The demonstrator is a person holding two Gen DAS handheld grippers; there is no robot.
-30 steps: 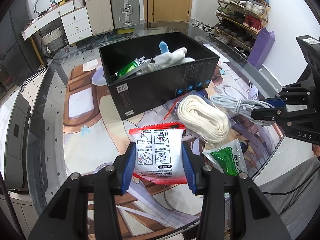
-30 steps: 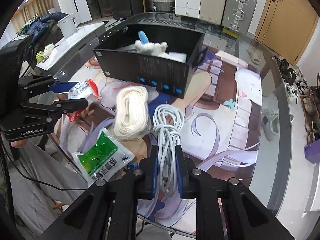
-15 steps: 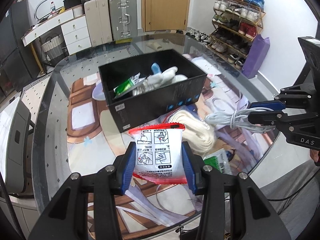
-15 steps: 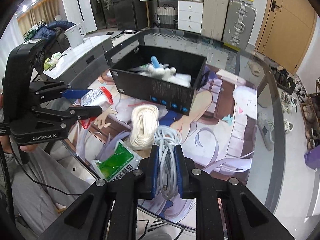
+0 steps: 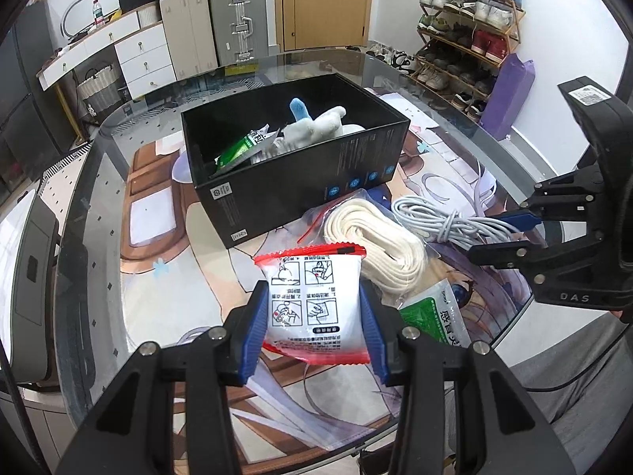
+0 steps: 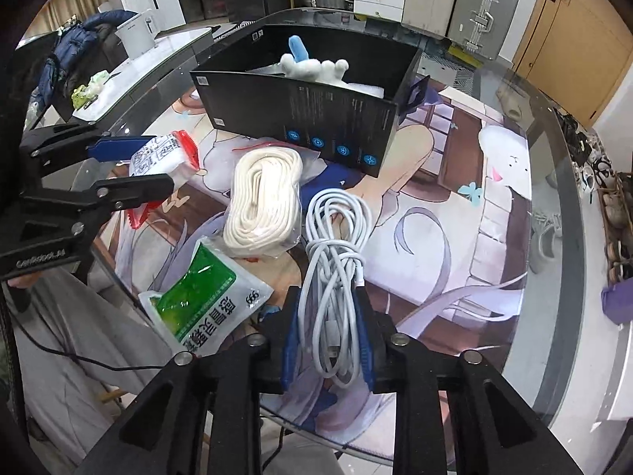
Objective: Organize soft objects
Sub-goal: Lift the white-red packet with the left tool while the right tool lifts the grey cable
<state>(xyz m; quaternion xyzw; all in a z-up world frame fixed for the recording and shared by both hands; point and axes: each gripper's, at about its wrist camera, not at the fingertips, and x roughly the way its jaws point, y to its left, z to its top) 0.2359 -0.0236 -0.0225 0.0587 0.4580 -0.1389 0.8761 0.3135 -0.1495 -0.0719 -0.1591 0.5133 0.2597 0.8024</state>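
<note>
My left gripper (image 5: 312,312) is shut on a white packet with red edges (image 5: 314,297), held above the table in front of the black box (image 5: 300,182); it also shows in the right wrist view (image 6: 162,154). My right gripper (image 6: 326,336) is shut on a coiled grey-white cable (image 6: 336,253), held to the right of the box. The box holds a white and blue plush toy (image 5: 312,124) and a green packet (image 5: 237,150). A coil of cream rope (image 6: 263,194) in a clear bag and a green and white packet (image 6: 201,297) lie on the table.
The round glass table (image 6: 554,206) has a printed mat (image 6: 467,182). Its front edge is near both grippers. A shoe rack (image 5: 467,43), suitcases (image 5: 233,19) and a white drawer unit (image 5: 142,55) stand beyond the table.
Both grippers have lifted their loads and now stand a little nearer the black box. The cable is off the table. The rope and green packet have not moved.
</note>
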